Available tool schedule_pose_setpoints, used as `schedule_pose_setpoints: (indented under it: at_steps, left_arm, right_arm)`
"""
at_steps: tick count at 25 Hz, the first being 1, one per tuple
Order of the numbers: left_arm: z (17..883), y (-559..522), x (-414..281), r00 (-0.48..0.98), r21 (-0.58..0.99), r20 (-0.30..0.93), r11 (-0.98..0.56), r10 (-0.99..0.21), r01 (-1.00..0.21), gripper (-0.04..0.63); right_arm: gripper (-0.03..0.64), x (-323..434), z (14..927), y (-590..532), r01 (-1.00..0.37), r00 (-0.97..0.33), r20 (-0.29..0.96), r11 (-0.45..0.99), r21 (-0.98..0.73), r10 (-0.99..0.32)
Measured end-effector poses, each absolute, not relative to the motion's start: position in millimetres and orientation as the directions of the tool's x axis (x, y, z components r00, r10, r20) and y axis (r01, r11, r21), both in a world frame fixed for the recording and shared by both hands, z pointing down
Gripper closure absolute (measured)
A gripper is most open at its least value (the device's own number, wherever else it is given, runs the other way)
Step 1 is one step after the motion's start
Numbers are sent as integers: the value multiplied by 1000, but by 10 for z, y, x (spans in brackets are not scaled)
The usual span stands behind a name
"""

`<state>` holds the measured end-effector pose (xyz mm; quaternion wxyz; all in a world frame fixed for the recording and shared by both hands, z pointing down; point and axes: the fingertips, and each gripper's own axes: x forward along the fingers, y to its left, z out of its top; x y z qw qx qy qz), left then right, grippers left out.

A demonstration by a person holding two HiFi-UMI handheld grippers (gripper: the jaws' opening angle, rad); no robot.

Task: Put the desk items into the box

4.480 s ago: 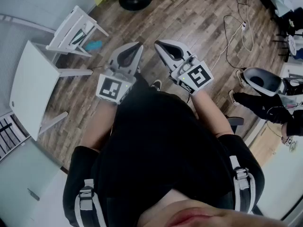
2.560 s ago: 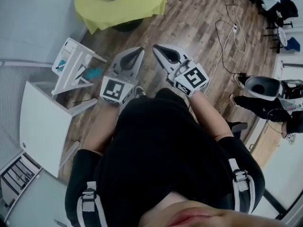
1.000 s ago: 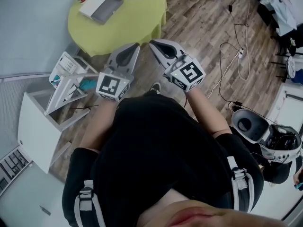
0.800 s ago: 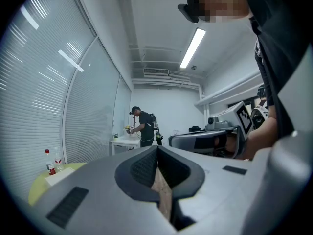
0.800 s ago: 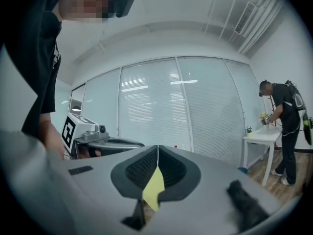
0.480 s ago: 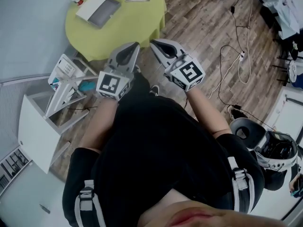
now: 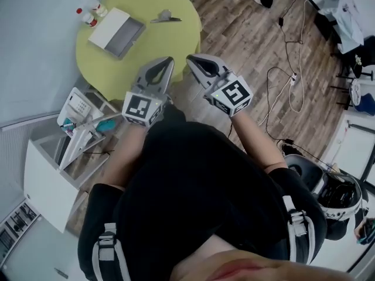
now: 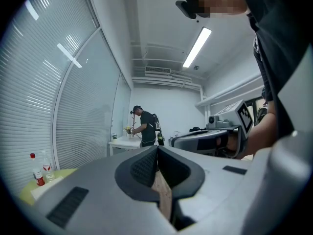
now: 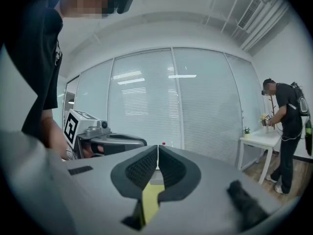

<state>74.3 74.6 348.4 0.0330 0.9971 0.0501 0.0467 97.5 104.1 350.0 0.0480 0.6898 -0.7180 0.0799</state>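
Observation:
A round yellow-green table (image 7: 158, 43) stands ahead at the upper left of the head view. On it lie an open grey box with a white lid (image 7: 116, 31), a small grey metal item (image 7: 166, 18) and two small bottles (image 7: 89, 15). My left gripper (image 7: 169, 60) and right gripper (image 7: 190, 58) are held side by side in front of my body, level, short of the table's near edge. Both are shut with nothing between the jaws. In the left gripper view the jaws (image 8: 157, 149) meet, with a red-capped bottle (image 8: 34, 169) low at the left. The right gripper (image 9: 157, 149) is likewise shut.
A white folding rack (image 7: 82, 119) and a white side table (image 7: 44, 177) stand at the left. Cables (image 7: 287, 81) trail over the wooden floor at the right, with a helmet-like object (image 7: 328, 189) below them. Another person (image 9: 286, 116) stands at a white table (image 9: 259, 138) far off.
The yellow-green table has come further into view and nearer, with the box and bottles now fully seen. Both grippers stay shut, side by side, carried forward toward it.

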Motion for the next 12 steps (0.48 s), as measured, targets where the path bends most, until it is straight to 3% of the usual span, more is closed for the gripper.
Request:
schedule_pose_setpoints:
  at_steps: [12]
  left_arm:
    - [3570,-184,1405,985,82,94,-987,147,139,583]
  right_arm:
    - [598,1590,3606,66,-999,-20,206,10,-50,-978]
